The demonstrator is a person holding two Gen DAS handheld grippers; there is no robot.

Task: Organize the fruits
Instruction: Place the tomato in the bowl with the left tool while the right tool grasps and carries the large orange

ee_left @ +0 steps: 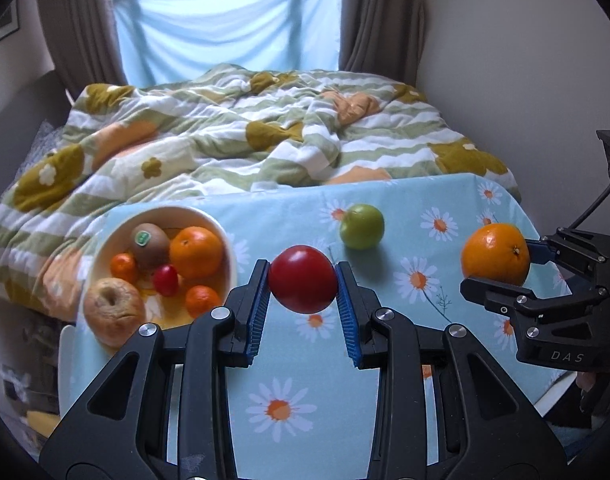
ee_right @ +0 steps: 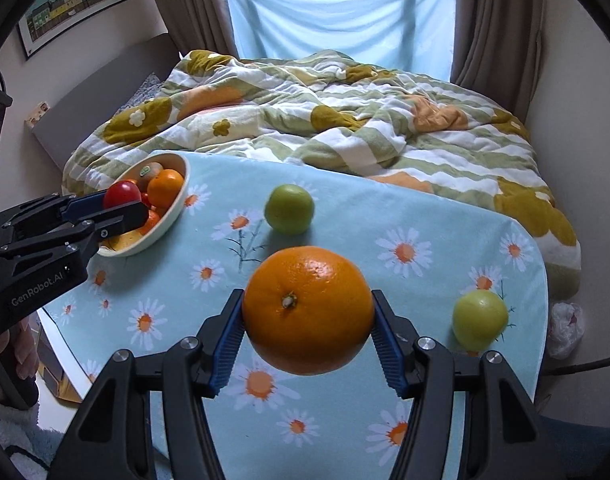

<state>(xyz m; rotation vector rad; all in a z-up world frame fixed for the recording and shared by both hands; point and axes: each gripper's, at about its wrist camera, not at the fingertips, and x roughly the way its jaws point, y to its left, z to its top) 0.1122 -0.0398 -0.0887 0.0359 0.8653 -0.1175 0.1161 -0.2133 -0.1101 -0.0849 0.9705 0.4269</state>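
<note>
My left gripper (ee_left: 303,280) is shut on a red apple (ee_left: 302,279) and holds it above the table, just right of the cream bowl (ee_left: 221,226). The bowl holds a kiwi (ee_left: 149,244), oranges, a small red fruit and a pale apple. My right gripper (ee_right: 307,312) is shut on a large orange (ee_right: 308,310) above the table; it also shows in the left wrist view (ee_left: 495,254). A green apple (ee_right: 289,209) lies mid-table and a yellow-green apple (ee_right: 480,319) near the right edge. The left gripper with the red apple (ee_right: 121,194) shows beside the bowl (ee_right: 173,216).
The table has a light blue daisy tablecloth (ee_right: 345,240). Behind it is a bed with a rumpled flowered duvet (ee_left: 245,132), then curtains and a window. A white plastic bag (ee_right: 567,324) lies on the floor at the right.
</note>
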